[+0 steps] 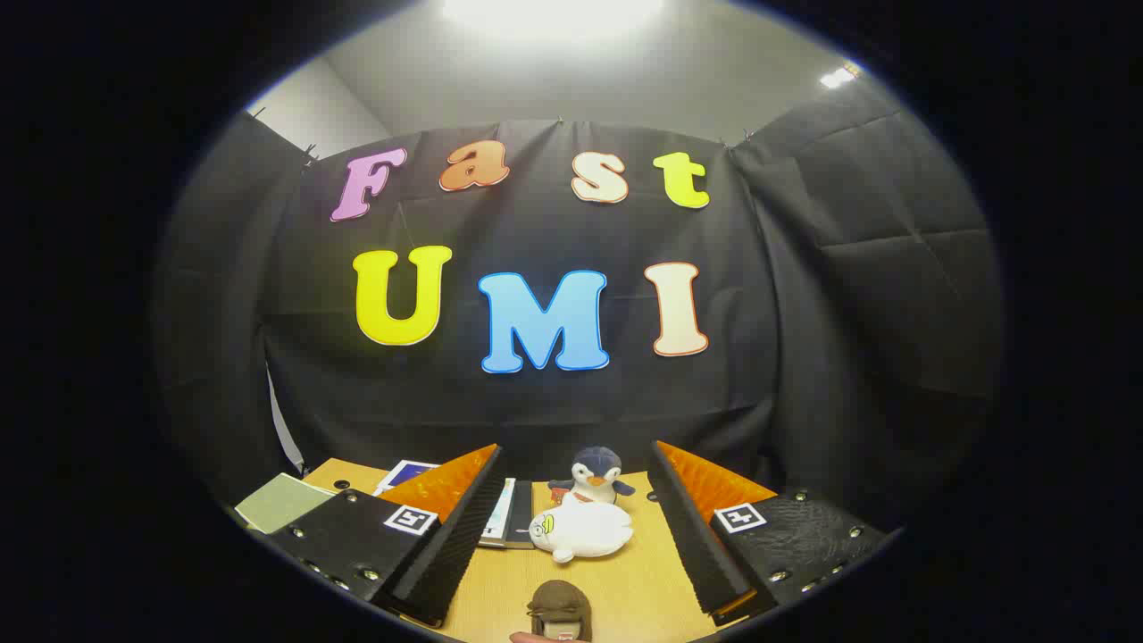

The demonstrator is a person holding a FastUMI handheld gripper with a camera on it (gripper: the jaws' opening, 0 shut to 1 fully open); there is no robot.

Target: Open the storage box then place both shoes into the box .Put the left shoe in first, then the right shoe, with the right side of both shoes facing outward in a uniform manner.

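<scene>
Gripper view: tool (576, 509) fingers spread, empty, above wooden table (643, 589).

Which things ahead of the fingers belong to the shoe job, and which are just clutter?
Job:
- gripper, fingers open, gripping nothing; no box or shoes seen from here.

Lying about:
- penguin plush, beyond the fingers
- white seal plush, between them
- brown plush toy, nearest
- books beside the left finger
- table
</scene>
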